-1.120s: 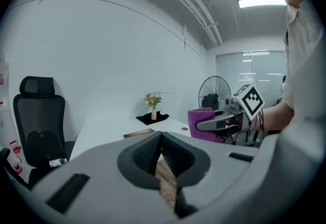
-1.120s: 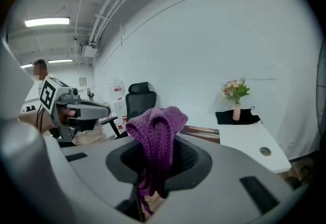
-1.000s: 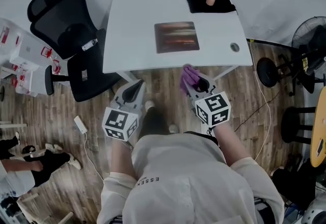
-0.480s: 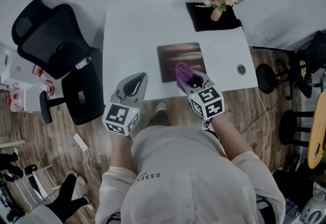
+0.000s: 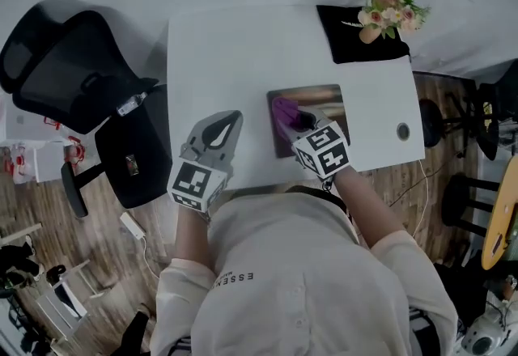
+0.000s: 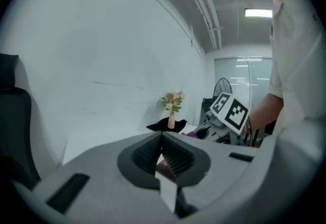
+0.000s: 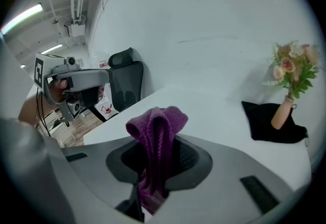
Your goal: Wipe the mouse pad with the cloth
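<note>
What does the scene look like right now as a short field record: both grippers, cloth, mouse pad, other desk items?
right gripper: fingers shut on the purple cloth, over the left part of the mouse pad
left gripper: fingers together, holding nothing, above the desk left of the pad
mouse pad: dark, flat on the white desk near its front edge
cloth contact with pad: cannot tell
other items: flower vase standing on a black mat at the far right corner
beside the desk: black office chair on the left

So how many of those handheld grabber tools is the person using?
2. The left tool hovers shut and empty over the white table; the right tool grips a purple cloth above the dark rectangular mouse pad.
</note>
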A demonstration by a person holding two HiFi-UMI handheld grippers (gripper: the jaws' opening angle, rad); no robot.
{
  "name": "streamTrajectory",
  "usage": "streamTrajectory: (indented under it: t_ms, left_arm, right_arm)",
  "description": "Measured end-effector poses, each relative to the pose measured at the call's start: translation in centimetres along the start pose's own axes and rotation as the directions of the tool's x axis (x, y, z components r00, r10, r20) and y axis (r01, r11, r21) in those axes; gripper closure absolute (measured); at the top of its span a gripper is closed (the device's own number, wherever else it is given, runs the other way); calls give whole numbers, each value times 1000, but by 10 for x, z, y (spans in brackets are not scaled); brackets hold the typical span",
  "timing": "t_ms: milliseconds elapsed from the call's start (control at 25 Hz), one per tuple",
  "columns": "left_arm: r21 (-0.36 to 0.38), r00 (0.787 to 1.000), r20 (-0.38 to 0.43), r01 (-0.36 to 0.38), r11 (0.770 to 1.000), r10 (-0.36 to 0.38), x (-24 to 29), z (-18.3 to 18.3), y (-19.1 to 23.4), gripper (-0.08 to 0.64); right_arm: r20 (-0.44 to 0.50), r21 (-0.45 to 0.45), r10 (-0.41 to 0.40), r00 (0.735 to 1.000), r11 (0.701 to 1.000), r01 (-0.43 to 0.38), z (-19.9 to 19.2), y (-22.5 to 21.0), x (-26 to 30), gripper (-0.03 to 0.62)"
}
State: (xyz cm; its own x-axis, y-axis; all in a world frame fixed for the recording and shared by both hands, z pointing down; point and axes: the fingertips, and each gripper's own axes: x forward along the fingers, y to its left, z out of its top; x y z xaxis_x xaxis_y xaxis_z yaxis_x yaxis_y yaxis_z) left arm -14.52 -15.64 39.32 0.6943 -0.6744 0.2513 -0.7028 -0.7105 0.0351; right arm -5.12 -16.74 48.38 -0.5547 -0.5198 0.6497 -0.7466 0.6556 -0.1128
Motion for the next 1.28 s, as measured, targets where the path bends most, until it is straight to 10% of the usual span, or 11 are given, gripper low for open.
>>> streamTrajectory:
  t_ms: [560,1280]
  left_arm:
    - [-65,994,-106,-48,997,41,31,-38,41,559]
    - [-84,977,-186,-117,989,100,54,-44,0,559]
  right_arm:
    - [-234,60,152,960,988,-141,-34,-17,89,497]
    - [-215,195,221,951,964,-180,-59,-75,74,497]
